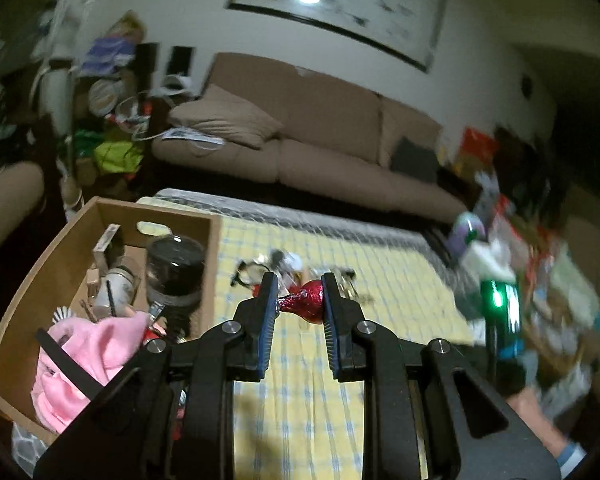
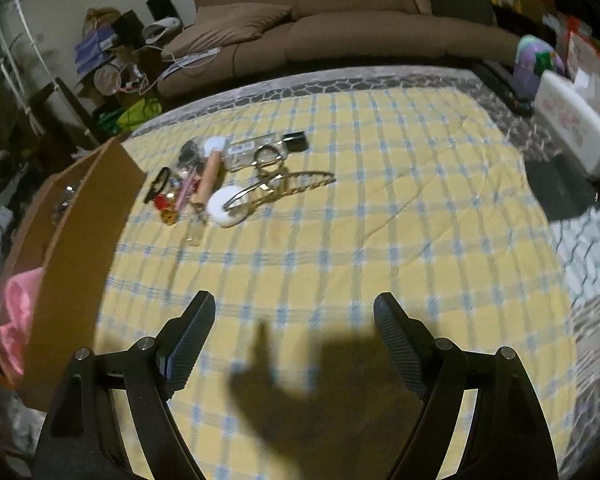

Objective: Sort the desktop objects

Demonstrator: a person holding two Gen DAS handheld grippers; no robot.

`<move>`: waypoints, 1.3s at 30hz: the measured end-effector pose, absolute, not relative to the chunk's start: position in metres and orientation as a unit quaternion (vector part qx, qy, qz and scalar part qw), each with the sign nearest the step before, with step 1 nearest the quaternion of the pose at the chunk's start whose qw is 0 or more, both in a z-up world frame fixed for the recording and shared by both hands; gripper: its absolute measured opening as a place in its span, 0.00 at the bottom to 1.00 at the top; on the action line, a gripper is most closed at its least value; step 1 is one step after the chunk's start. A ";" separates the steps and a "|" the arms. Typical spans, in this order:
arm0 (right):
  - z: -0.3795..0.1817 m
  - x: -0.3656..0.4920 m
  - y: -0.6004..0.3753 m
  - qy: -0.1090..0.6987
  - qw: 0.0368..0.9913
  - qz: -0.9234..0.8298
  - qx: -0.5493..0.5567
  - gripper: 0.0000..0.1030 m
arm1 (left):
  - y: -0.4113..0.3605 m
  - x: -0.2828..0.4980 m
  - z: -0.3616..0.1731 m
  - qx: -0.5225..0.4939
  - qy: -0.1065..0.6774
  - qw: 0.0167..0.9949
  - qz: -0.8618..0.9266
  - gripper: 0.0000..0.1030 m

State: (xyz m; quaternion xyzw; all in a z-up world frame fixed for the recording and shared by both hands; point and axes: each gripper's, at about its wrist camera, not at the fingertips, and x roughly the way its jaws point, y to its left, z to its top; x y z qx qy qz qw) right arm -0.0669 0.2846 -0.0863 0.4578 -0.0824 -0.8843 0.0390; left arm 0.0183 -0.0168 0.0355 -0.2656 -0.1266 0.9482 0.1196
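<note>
Pinched only at its sides between the left gripper (image 1: 300,300), the red foil-wrapped chocolate (image 1: 306,300) hangs above the checked cloth (image 2: 340,220) beside the wooden box (image 1: 60,248) and could slip, while the right gripper (image 2: 294,340) gapes empty.

Wrist views over shared checked cloth (image 2: 340,208)

We cannot make out the small jumbled items (image 1: 284,268) behind the red foil-wrapped candy (image 1: 306,300); motion blur smears them, and the brown cardboard box (image 2: 76,248) hides its contents.
</note>
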 end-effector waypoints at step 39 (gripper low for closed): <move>-0.041 -0.066 0.278 -0.069 0.096 -0.878 0.463 0.06 | -0.067 -0.015 0.038 -0.290 -0.122 0.022 0.949 0.19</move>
